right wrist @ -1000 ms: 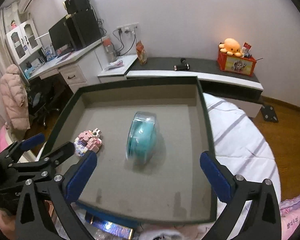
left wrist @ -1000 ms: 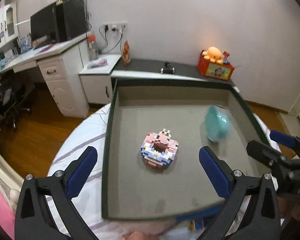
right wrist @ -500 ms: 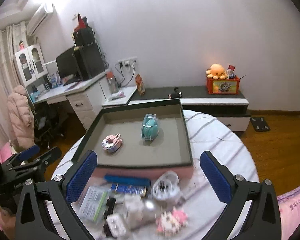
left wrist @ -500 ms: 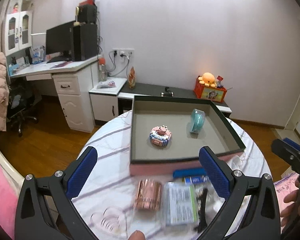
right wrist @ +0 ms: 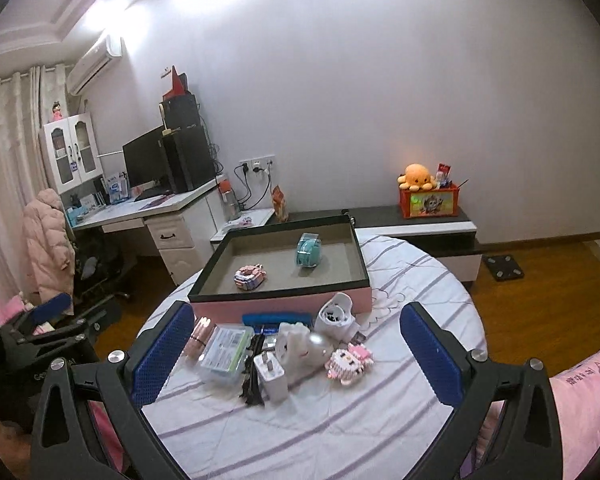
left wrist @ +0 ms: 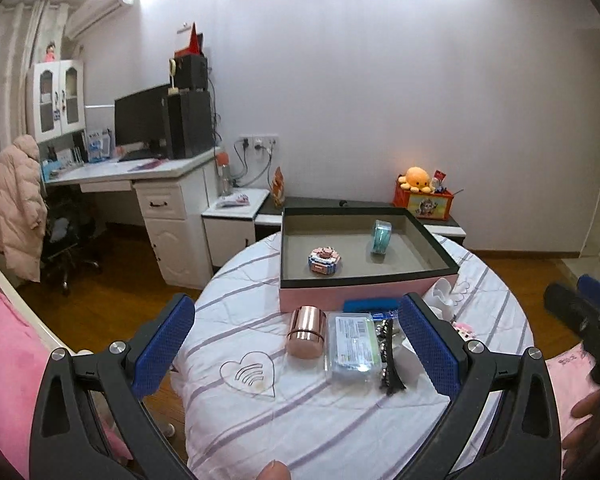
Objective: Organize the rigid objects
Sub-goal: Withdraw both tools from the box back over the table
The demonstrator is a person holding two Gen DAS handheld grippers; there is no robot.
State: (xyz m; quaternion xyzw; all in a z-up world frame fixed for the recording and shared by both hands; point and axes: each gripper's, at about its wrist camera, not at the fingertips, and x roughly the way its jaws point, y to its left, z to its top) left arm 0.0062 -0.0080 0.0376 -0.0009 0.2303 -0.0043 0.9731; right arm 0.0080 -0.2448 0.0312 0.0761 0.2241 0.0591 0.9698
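Lying beyond both wide-apart grippers (left wrist: 300, 344) (right wrist: 296, 356): pink box (right wrist: 280, 300), clutter.

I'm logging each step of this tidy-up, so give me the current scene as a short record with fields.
surface: round table with striped cloth
container: pink box, open top
in box: brick toy; teal case, apart
waiting in front of box: copper tin, clear plastic case, white charger, pink brick figure
left tool: open, empty
right tool: open, empty
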